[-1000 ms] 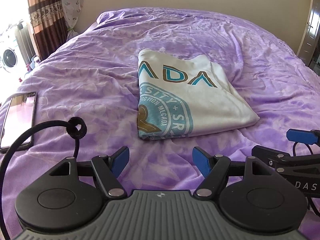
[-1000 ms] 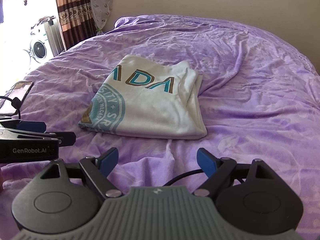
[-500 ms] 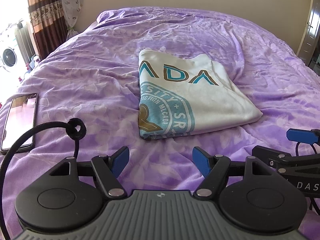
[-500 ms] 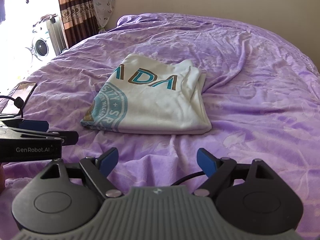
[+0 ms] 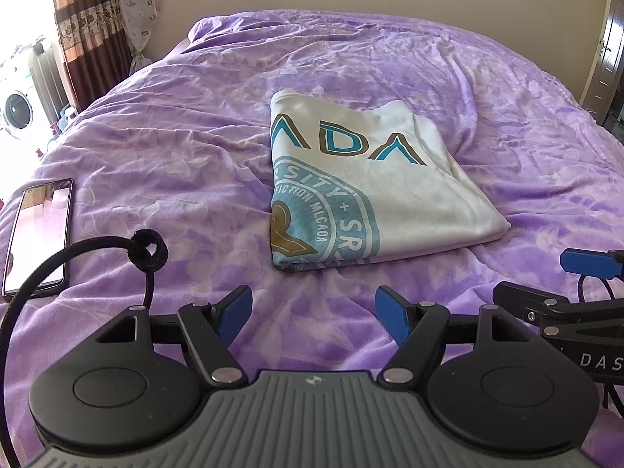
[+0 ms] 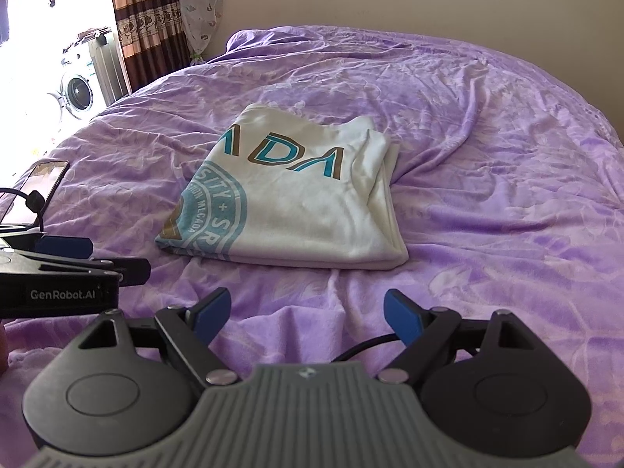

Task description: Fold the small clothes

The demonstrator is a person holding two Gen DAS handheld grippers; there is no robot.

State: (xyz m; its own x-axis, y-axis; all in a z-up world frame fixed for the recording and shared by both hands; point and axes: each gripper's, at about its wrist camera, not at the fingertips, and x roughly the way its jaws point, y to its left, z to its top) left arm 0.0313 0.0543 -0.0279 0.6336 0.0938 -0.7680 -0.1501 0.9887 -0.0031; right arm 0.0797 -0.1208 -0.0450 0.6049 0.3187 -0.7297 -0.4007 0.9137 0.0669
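Note:
A white T-shirt (image 5: 374,191) with teal and brown print lies folded into a neat rectangle on the purple bed cover (image 5: 175,148); it also shows in the right wrist view (image 6: 296,202). My left gripper (image 5: 314,314) is open and empty, held above the cover a short way in front of the shirt's near edge. My right gripper (image 6: 306,316) is open and empty, also short of the shirt. Each gripper shows at the edge of the other's view: the right one (image 5: 577,273) and the left one (image 6: 78,257).
A phone (image 5: 39,234) lies on the cover at the left, near the bed's edge. A black cable with a strap loop (image 5: 148,249) hangs by my left gripper. A washing machine (image 6: 78,93) and curtain (image 6: 144,19) stand past the bed's left side.
Both grippers have drawn back slightly and shifted, so the shirt sits a little differently in view. The shirt has not moved and both grippers stay open.

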